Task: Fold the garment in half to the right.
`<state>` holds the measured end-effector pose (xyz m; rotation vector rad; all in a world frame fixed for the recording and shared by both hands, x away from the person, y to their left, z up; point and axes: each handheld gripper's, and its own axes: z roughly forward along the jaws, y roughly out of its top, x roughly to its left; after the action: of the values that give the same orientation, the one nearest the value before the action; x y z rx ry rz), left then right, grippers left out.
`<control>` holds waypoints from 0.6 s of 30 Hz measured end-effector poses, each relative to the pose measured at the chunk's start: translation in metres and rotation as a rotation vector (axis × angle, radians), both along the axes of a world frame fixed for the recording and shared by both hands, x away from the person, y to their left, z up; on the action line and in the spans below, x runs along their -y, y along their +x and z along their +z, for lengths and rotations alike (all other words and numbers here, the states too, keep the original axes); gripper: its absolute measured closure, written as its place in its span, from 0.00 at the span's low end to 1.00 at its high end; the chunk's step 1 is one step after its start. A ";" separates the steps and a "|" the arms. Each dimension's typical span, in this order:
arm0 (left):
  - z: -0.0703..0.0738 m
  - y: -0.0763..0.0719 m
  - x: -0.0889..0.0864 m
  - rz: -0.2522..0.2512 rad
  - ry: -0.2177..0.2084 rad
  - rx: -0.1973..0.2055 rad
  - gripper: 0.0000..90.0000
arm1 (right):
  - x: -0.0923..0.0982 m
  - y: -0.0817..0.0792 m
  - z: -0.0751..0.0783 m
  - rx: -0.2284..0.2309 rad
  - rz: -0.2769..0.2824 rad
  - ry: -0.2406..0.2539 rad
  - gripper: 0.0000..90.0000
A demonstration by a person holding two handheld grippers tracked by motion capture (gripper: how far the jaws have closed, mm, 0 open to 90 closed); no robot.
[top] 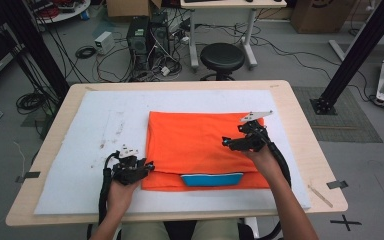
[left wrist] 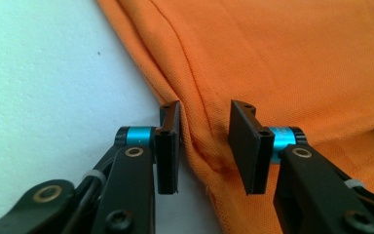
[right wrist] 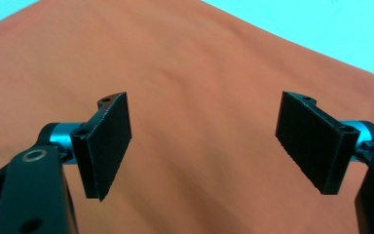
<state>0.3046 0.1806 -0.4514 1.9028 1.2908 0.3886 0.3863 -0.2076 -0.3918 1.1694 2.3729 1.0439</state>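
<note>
The folded orange knit cloth (top: 205, 145) lies in the middle of the white foam mat (top: 80, 150) that covers the pale wooden tabletop (top: 305, 150). A bright blue band, perhaps a collar (top: 211, 179), peeks from under the cloth's near fold; the orange layers hide the rest of it, so what it belongs to cannot be made out.

The left gripper (top: 147, 165) sits at the cloth's near left corner. In the left gripper view (left wrist: 204, 146) its jaws straddle the doubled edge with the seam between them. A narrow gap shows on each side of the fabric, so the pads are not yet pinching: part-closed, with cloth between them but not gripped.

The right gripper (top: 226, 142) hovers over the right part of the cloth. In the right gripper view (right wrist: 204, 146) its jaws stand wide apart with nothing between them. That picture is slightly blurred, and how high they are above the fabric is hard to judge.

The mat carries faint dark smudges (top: 111, 132) to the left of the cloth. Beyond the tabletop are a black round stool (top: 222, 57), dark computer towers (top: 147, 37) amid tangled cables on a grey floor, and a black frame post (top: 360, 50) at the right. Both forearms are cut off by the bottom edge of the high view.
</note>
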 end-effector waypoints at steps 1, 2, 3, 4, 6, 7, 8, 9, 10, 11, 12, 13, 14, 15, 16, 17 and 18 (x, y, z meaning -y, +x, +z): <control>0.000 0.000 0.000 -0.002 -0.005 -0.004 0.74 | -0.003 0.002 0.000 -0.001 0.007 -0.005 0.23; 0.000 0.000 0.000 -0.006 -0.008 -0.006 0.77 | -0.007 0.006 0.001 -0.010 0.021 -0.008 0.24; 0.000 0.000 0.000 -0.014 -0.011 -0.009 0.79 | -0.010 0.007 0.001 -0.017 0.030 -0.001 0.26; 0.000 0.000 0.001 -0.019 -0.014 -0.005 0.82 | -0.012 0.011 0.001 -0.026 0.040 0.007 0.26; 0.001 -0.001 0.002 -0.024 -0.005 0.003 0.87 | -0.019 0.018 0.000 -0.039 0.042 0.017 0.26; 0.001 -0.001 0.002 -0.027 -0.004 0.005 0.89 | -0.023 0.022 0.000 -0.047 0.045 0.024 0.26; 0.001 -0.001 0.002 -0.025 -0.008 0.005 0.90 | -0.025 0.024 0.000 -0.052 0.048 0.024 0.26; 0.001 -0.001 0.001 -0.025 -0.013 0.004 0.90 | -0.029 0.028 -0.001 -0.055 0.053 0.025 0.26; 0.001 -0.001 0.000 -0.025 -0.017 0.003 0.91 | -0.033 0.032 -0.001 -0.054 0.065 0.021 0.26; 0.001 -0.001 0.000 -0.027 -0.021 0.002 0.91 | -0.037 0.035 -0.001 -0.057 0.071 0.024 0.26; 0.001 -0.001 0.000 -0.026 -0.025 0.001 0.92 | -0.041 0.039 -0.001 -0.063 0.079 0.021 0.26; 0.001 -0.001 -0.001 -0.030 -0.022 -0.001 0.92 | -0.046 0.042 -0.001 -0.066 0.092 0.013 0.26; 0.001 -0.002 -0.001 -0.029 -0.025 -0.003 0.92 | -0.050 0.045 0.000 -0.069 0.101 0.009 0.27; 0.001 -0.002 -0.001 -0.028 -0.028 -0.003 0.92 | -0.057 0.049 0.001 -0.079 0.117 0.006 0.27; 0.001 -0.002 -0.001 -0.027 -0.031 -0.003 0.92 | -0.062 0.052 0.001 -0.077 0.131 0.002 0.28; 0.001 -0.002 -0.002 -0.027 -0.032 -0.003 0.92 | -0.068 0.056 0.002 -0.083 0.142 -0.005 0.28; 0.001 -0.003 -0.002 -0.029 -0.030 -0.005 0.92 | -0.074 0.059 0.003 -0.085 0.151 -0.011 0.28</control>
<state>0.3017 0.1824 -0.4504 1.8962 1.2644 0.3480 0.4454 -0.1338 -0.3891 1.0641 2.5639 1.0458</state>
